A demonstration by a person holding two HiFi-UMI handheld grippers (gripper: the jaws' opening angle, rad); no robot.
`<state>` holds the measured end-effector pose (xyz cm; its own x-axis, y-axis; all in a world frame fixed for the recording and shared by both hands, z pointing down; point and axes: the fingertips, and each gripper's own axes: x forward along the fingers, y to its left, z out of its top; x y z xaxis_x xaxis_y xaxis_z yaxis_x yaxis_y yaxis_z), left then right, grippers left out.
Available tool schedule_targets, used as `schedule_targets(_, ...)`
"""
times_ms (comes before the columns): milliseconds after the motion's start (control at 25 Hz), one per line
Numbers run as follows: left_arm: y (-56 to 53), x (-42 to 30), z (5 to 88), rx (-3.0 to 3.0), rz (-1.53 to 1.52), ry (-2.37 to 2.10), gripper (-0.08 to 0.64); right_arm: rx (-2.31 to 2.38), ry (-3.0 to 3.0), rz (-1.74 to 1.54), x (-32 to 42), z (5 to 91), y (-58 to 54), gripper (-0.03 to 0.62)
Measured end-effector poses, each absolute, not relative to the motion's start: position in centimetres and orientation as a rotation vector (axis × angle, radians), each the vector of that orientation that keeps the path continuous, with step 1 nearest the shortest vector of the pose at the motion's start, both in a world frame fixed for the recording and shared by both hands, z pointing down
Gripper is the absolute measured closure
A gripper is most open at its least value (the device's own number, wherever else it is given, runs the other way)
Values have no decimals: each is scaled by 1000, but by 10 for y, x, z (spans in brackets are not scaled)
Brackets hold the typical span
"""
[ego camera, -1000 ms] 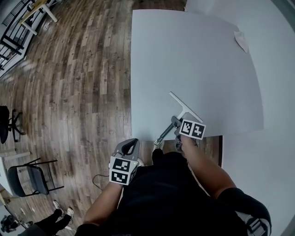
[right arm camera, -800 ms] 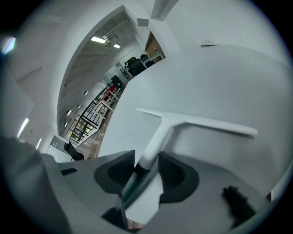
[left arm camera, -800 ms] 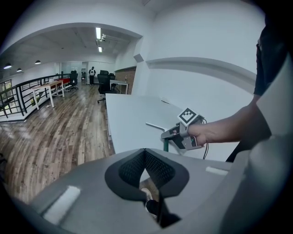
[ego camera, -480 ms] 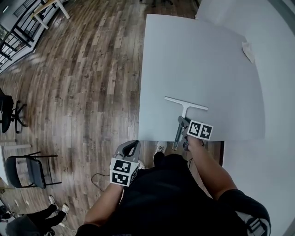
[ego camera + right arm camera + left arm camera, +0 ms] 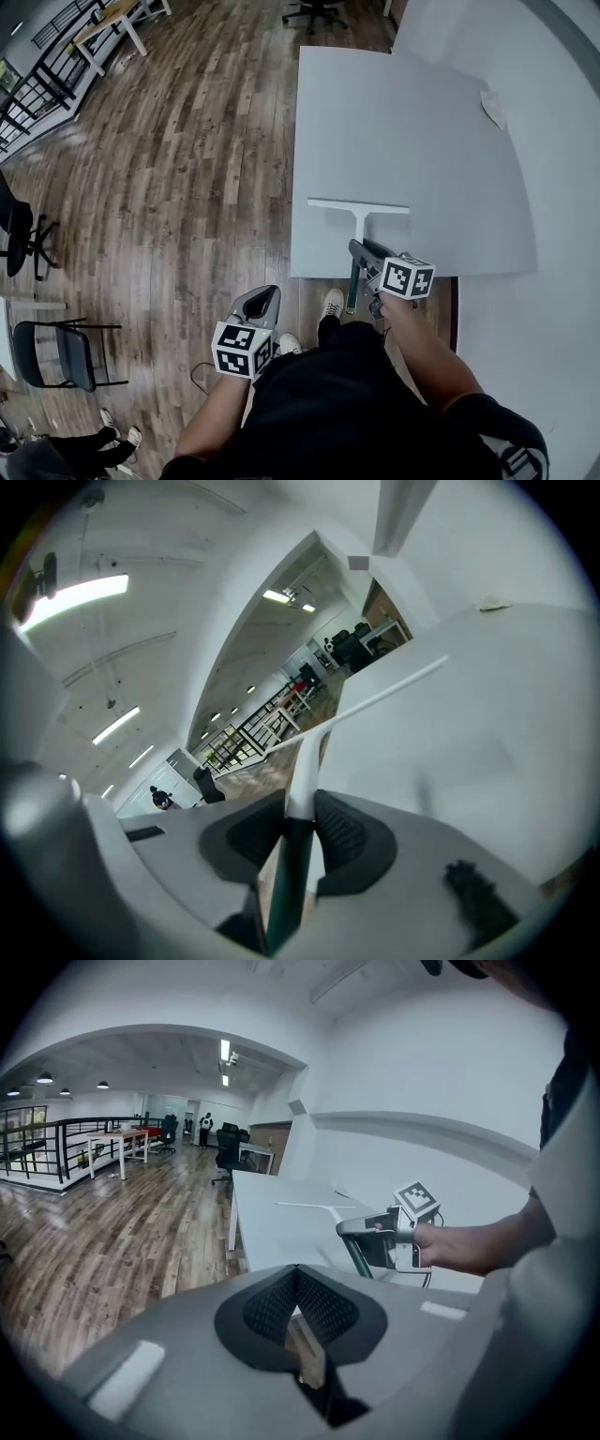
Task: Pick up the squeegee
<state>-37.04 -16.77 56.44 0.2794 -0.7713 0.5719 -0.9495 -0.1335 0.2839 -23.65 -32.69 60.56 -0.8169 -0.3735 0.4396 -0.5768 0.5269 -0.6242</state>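
Note:
The squeegee has a long white blade, a white neck and a dark green handle. My right gripper is shut on the handle where white meets green, and holds it over the near edge of the white table. In the right gripper view the handle runs between the black pads and the blade stretches away crosswise. The left gripper view shows the squeegee and the right gripper from the side. My left gripper hangs near my body over the wooden floor, jaws together and holding nothing.
A crumpled white cloth lies at the table's far right. A white wall runs along the right. Wooden floor lies to the left, with a folding chair at the lower left, a desk and an office chair farther off.
The right gripper has closed on the squeegee's handle and raised it off the table. The blade swung from slanting to crosswise. The left gripper rose slightly.

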Motion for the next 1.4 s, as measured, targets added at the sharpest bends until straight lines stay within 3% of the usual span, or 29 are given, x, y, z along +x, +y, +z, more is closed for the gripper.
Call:
schedule_targets(800, -67, -335, 508, 2226, 295, -1441, 552, 784, -2796, 1006, -236, 497, -155, 485)
schedule_targets(1400, -84, -247, 483, 2251, 241, -1483, 552, 736, -2896, 769, -149, 452, -162, 485)
